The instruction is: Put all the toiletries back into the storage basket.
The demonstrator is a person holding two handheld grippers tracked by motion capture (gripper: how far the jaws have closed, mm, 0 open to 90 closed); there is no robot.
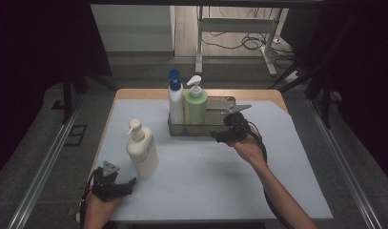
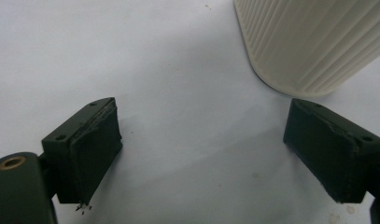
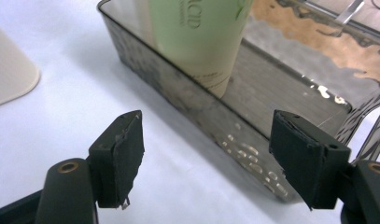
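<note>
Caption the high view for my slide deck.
Right gripper open beside a tray holding two pump bottles; cream bottle outside.

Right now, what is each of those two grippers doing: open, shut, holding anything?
Left gripper: open, holding nothing, beside the cream bottle.
Right gripper: open, holding nothing, by the clear tray.

From above, my workspace looks dim: the room around the surface falls off into near black at both sides, and only the pale cover catches soft light. Shadows there are faint and diffuse. Through my left hand-held gripper's camera the surface is bright and bluish-white, with soft shadows under the jaws and beside the cream bottle. Through the right one, the clear tray throws small bright glints and wavy reflections. Detail is slightly soft and grainy throughout.
</note>
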